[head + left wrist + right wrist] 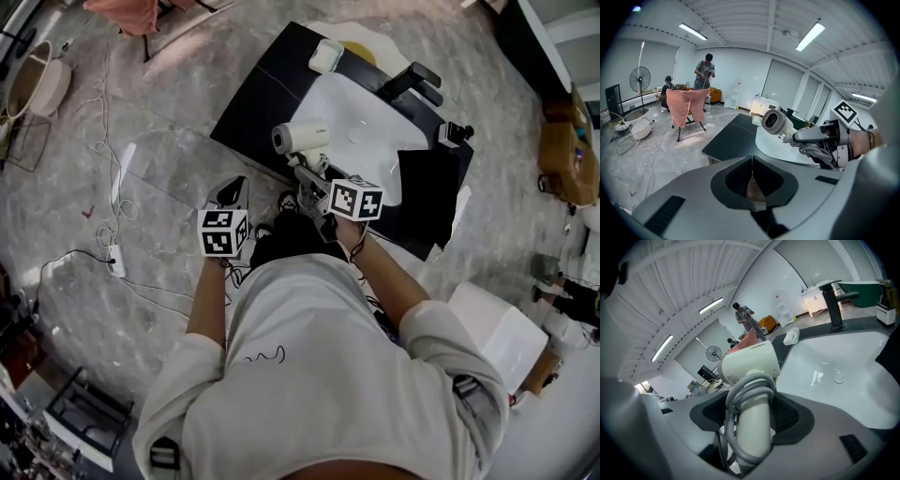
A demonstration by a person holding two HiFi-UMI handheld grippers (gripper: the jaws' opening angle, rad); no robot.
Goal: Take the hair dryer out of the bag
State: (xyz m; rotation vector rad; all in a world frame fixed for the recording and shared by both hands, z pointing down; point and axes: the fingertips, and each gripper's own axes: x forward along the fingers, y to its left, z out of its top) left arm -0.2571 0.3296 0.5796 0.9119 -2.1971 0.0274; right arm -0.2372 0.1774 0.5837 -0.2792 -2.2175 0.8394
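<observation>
Closest in the head view, the person's white shirt fills the lower frame. Left gripper: jaws fully together, nothing between them, positioned over the floor near the table edge. Right gripper: jaws spread wide and clamped on the handle of the hair dryer, with the grey cord wound round that handle. Hair dryer location: in the air above the near edge of the black table, barrel pointing left. Beyond: white sink basin and black faucet.
</observation>
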